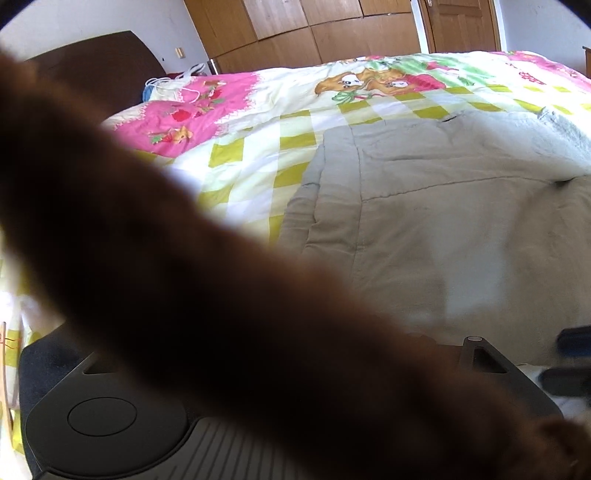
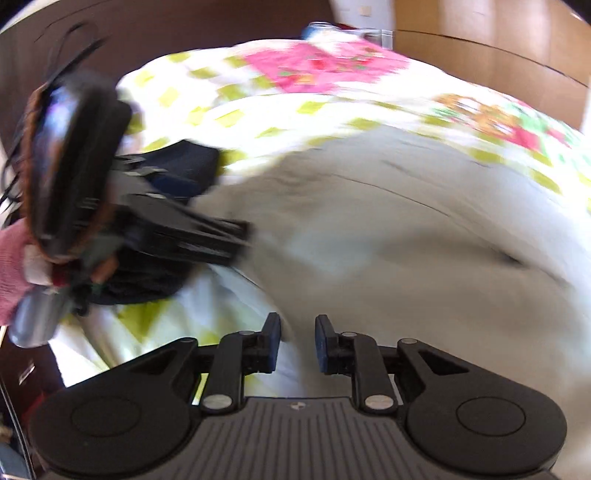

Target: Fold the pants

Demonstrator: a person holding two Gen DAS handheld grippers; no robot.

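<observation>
Beige-grey pants lie spread flat on the bed's patterned quilt. In the left wrist view a blurred brown shape close to the lens crosses the frame and hides my left gripper's fingers. The right wrist view is motion-blurred. It shows the pants ahead and my right gripper open and empty above their near edge. My left gripper reaches in from the left over the pants' left edge, too blurred to read its jaws. A pink sleeve shows behind it.
A dark navy item lies on the quilt left of the pants. A dark brown headboard stands at the far left. Wooden wardrobes and a door stand beyond the bed. White cords lie near the pillows.
</observation>
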